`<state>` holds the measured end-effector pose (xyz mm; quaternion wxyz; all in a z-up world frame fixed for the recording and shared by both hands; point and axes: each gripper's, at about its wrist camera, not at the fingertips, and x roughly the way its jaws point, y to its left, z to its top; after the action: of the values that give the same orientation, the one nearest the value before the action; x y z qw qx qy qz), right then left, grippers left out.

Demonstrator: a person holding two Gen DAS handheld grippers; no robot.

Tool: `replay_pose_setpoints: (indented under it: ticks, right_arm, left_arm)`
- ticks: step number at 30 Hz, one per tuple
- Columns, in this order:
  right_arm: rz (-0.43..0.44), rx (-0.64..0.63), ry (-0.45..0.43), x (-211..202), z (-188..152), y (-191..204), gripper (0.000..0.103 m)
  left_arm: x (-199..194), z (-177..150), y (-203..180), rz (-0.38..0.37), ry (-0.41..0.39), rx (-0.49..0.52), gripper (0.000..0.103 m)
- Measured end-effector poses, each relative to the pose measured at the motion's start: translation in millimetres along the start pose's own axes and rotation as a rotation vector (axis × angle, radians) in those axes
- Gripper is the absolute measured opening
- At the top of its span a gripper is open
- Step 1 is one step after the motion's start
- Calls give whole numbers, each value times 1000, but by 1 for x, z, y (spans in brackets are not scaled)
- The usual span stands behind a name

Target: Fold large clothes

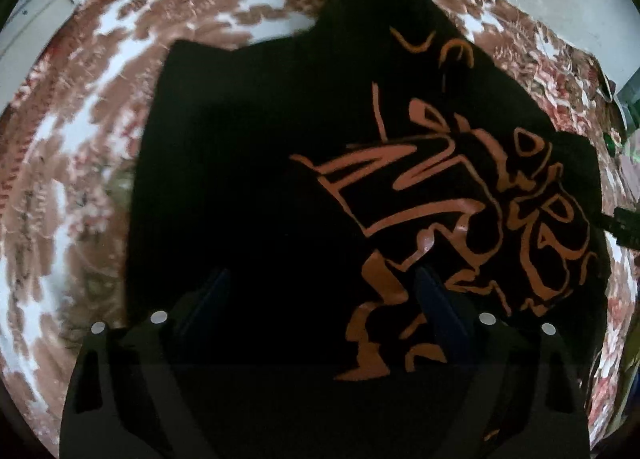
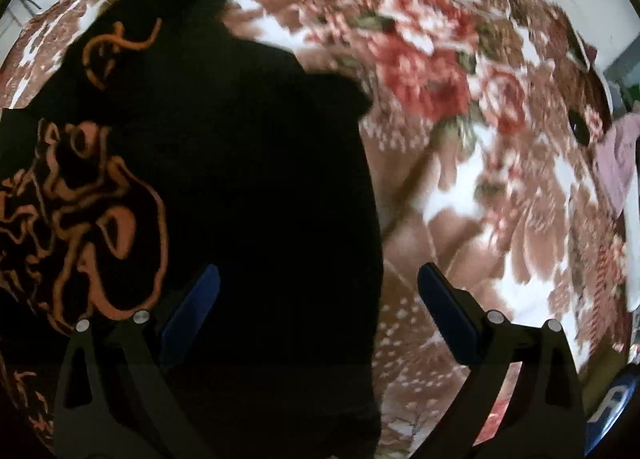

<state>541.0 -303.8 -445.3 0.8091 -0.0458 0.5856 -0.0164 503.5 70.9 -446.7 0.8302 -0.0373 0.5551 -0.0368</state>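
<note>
We look down on a black garment (image 1: 256, 163) with an orange printed design (image 1: 460, 219), spread flat on a floral blanket (image 1: 80, 163) in brown, red and white. Our left gripper (image 1: 324, 291) hangs above the cloth with its blue-padded fingers (image 1: 436, 299) spread apart; nothing is pinched between them, and we cannot tell whether the tips touch the fabric below. From the right wrist view, our right gripper (image 2: 318, 287) is released too, jaws wide. Its left finger (image 2: 196, 299) sits over the dark cloth and its right finger (image 2: 444, 299) over the bare blanket, so it straddles the garment's edge (image 2: 372, 219). The orange print shows at the far left of that view. A pale pink cloth (image 2: 618, 167) lies at the right edge, well apart from the garment.
</note>
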Motion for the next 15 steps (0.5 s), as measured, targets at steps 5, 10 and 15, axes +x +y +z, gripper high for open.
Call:
replay_pose_setpoints:
  ticks: [5, 10, 15]
  right_arm:
    - [-2, 19, -10, 11, -7, -2, 98]
    - [15, 23, -7, 5, -8, 6, 98]
    - [39, -15, 0, 1, -7, 17, 98]
  left_arm:
    - [17, -4, -1, 10, 19, 2, 38]
    - [-4, 0, 11, -17, 4, -7, 16]
    - [-35, 8, 21, 11, -37, 4, 16]
